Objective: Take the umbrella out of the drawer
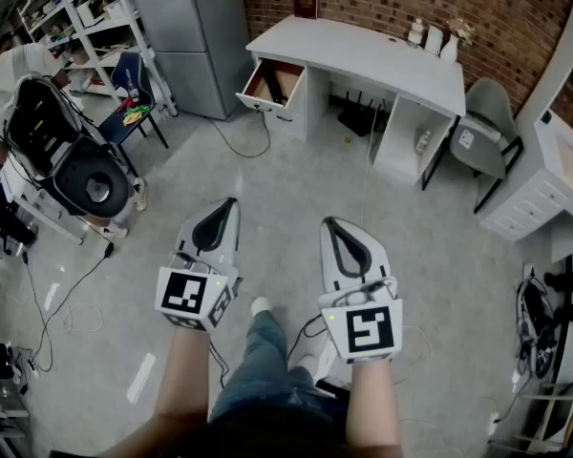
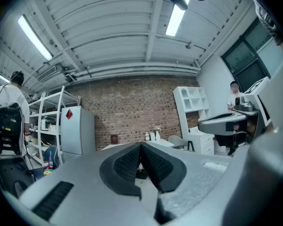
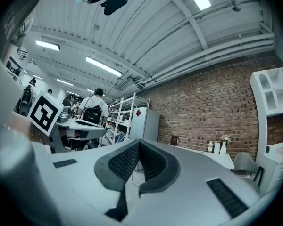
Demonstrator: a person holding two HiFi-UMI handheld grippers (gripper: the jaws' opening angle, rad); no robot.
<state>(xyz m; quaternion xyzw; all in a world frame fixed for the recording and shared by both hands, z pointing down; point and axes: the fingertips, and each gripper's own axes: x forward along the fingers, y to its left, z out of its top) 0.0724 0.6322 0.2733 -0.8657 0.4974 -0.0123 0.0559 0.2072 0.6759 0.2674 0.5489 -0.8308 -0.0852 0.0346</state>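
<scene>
A white desk (image 1: 382,51) stands against the brick wall across the room. Its top left drawer (image 1: 267,82) is pulled open. A dark, long object (image 1: 280,89) lies inside, probably the umbrella, too small to make out. Both grippers are held level over the floor, far short of the desk. My left gripper (image 1: 231,202) has its jaws closed tip to tip with nothing between them, as the left gripper view (image 2: 141,145) also shows. My right gripper (image 1: 327,223) is shut and empty too, its pads meeting in the right gripper view (image 3: 139,143).
A grey fridge (image 1: 186,27) stands left of the desk and a grey-green chair (image 1: 487,122) to its right. A black chair (image 1: 81,175), shelving (image 1: 76,17) and a person in white (image 1: 10,70) are at the left. Cables (image 1: 239,146) trail over the floor. White cabinets (image 1: 540,194) line the right side.
</scene>
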